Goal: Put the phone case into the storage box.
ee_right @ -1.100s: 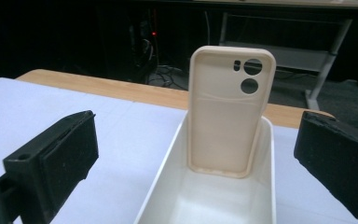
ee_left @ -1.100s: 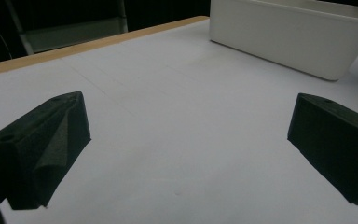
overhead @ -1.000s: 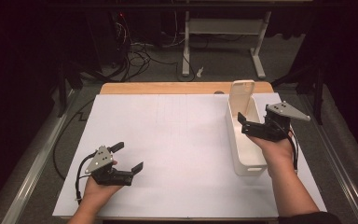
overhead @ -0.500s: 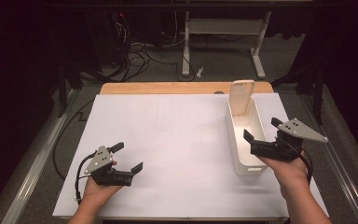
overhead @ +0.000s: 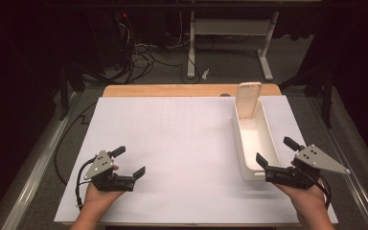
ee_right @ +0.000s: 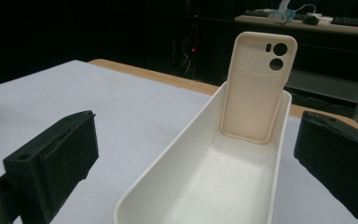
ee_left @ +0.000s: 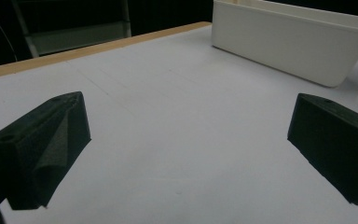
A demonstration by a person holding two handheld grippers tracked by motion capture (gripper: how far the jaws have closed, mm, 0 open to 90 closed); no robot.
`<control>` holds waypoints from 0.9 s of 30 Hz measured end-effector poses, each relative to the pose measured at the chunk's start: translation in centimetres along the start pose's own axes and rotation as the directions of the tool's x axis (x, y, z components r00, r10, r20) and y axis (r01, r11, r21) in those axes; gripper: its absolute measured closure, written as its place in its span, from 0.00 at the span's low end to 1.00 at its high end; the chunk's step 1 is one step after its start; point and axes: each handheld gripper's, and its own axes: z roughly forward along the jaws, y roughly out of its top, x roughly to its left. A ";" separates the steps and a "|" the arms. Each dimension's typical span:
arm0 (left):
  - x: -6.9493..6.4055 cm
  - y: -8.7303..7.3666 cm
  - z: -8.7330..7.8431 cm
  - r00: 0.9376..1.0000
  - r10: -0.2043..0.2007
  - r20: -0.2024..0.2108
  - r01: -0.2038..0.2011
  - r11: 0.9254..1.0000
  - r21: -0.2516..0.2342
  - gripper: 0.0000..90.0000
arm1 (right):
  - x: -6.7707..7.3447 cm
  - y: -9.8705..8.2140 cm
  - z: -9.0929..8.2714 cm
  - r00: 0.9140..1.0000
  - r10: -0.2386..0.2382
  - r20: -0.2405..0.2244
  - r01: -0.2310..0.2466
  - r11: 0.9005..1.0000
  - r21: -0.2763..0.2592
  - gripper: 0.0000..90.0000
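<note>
**Me:** Near the front right corner of the surface, my right tool sits just off the near end of the white bin, jaws spread wide, nothing between them. My left tool rests low at the front left, jaws likewise spread and empty, well apart from the bin.

**Partner:** And the phone case?

**Me:** Cream phone case stands upright at the bin's far end, leaning against the end wall, camera cut-outs at the top (the hollow inner side faces me, I think). Its upper half rises clear of the rim.

**Partner:** How would you go about the pick?

**Me:** My judgement: travel along the bin's length with the right tool, staying above the rim so neither jaw knocks the thin wall. Take the case by its exposed upper part, one jaw on each long edge, below the cut-outs. Close gently; soft shells bow under a hard pinch. Lift straight up before drawing back.

**Partner:** Risk?

**Me:** Bin looks light and could slide or tip. Left tool may need to steady its near end.
</note>
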 end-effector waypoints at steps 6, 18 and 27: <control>-0.1 0.0 -0.4 1.000 0.004 0.000 -0.004 1.000 0.002 0.01 | -0.5 -2.2 -1.3 1.000 -0.006 -0.003 0.006 1.000 -0.003 0.00; -0.1 0.1 -0.4 1.000 0.005 0.006 -0.005 1.000 -0.008 0.01 | -0.7 -3.2 -2.0 1.000 0.020 -0.011 -0.020 1.000 -0.016 0.00; -0.1 0.1 -0.3 1.000 0.004 0.005 -0.004 1.000 -0.008 0.01 | -0.5 -3.4 -2.0 1.000 0.028 -0.013 -0.028 1.000 -0.004 0.00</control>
